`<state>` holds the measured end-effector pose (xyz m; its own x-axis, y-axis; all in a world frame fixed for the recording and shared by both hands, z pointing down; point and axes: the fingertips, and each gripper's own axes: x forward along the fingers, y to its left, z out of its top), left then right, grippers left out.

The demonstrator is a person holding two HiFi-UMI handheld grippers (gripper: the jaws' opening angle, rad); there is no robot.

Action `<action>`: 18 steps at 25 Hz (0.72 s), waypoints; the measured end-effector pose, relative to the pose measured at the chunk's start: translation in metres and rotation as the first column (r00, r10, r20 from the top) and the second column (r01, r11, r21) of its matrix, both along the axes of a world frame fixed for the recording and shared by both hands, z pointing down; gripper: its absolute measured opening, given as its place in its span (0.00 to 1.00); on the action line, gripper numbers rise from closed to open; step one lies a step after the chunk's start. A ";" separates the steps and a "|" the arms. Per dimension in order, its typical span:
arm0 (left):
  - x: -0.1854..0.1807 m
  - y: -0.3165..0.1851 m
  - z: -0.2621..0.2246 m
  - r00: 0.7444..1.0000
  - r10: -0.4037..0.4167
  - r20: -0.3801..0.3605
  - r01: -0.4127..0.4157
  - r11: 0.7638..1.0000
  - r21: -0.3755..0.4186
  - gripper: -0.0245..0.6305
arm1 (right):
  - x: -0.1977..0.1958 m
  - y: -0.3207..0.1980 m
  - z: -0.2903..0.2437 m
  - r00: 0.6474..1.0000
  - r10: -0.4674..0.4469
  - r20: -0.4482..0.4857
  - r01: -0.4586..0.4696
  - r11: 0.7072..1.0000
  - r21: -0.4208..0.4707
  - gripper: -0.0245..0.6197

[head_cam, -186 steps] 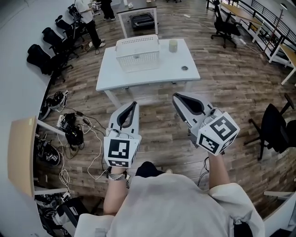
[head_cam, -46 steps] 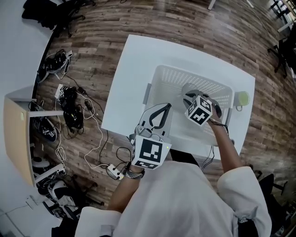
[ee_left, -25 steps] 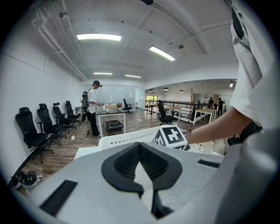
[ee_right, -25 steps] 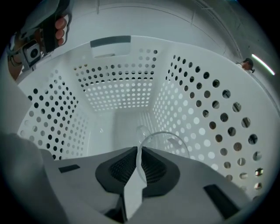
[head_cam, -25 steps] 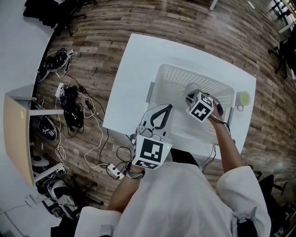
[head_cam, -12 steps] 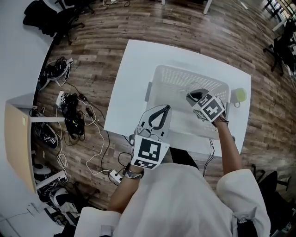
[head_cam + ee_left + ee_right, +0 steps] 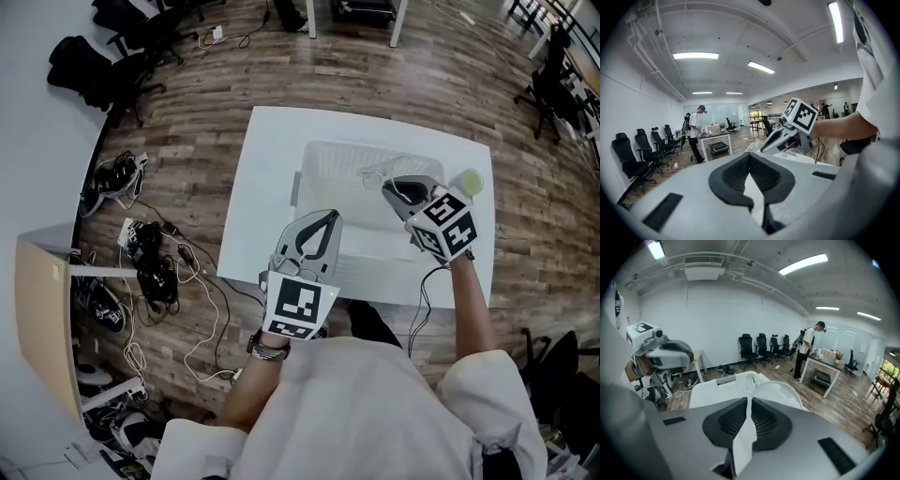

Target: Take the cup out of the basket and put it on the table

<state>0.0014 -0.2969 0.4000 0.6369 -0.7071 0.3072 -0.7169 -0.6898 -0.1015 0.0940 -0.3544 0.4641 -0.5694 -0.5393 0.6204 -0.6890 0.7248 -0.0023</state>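
Right gripper [image 7: 392, 185] pinches the clear plastic cup [image 7: 375, 172] by its wall | cup hangs over the basket [image 7: 319, 161], apparently raised out | my left gripper [image 7: 319, 218] closed, empty | remaining: set cup on bench [image 7: 267, 187]

Jaws pinched on clear cup [image 7: 780, 392], white basket [image 7: 717, 391] beyond.

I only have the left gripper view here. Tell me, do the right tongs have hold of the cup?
Observer: Yes. The right gripper view shows the right gripper with its tongs shut on the wall of the clear cup.
Operator: What is it over?
Observer: In the head view it shows over the right end of the basket; its height I cannot tell.
Operator: Anything else on the table?
Observer: A green cup sits on the table beside the basket's right end.
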 end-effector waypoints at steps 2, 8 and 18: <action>-0.002 0.003 -0.010 1.000 0.004 -0.003 -0.004 1.000 0.027 0.04 | 0.003 0.010 -0.024 0.999 0.026 0.026 -0.027 0.998 0.059 0.10; -0.003 0.018 -0.039 0.999 0.029 -0.014 -0.028 0.994 0.105 0.04 | 0.009 0.056 -0.087 0.987 0.084 0.133 -0.112 0.971 0.212 0.10; 0.002 0.052 -0.077 0.993 0.107 -0.049 -0.095 0.976 0.196 0.04 | 0.029 0.134 -0.160 0.936 0.170 0.310 -0.286 0.879 0.383 0.10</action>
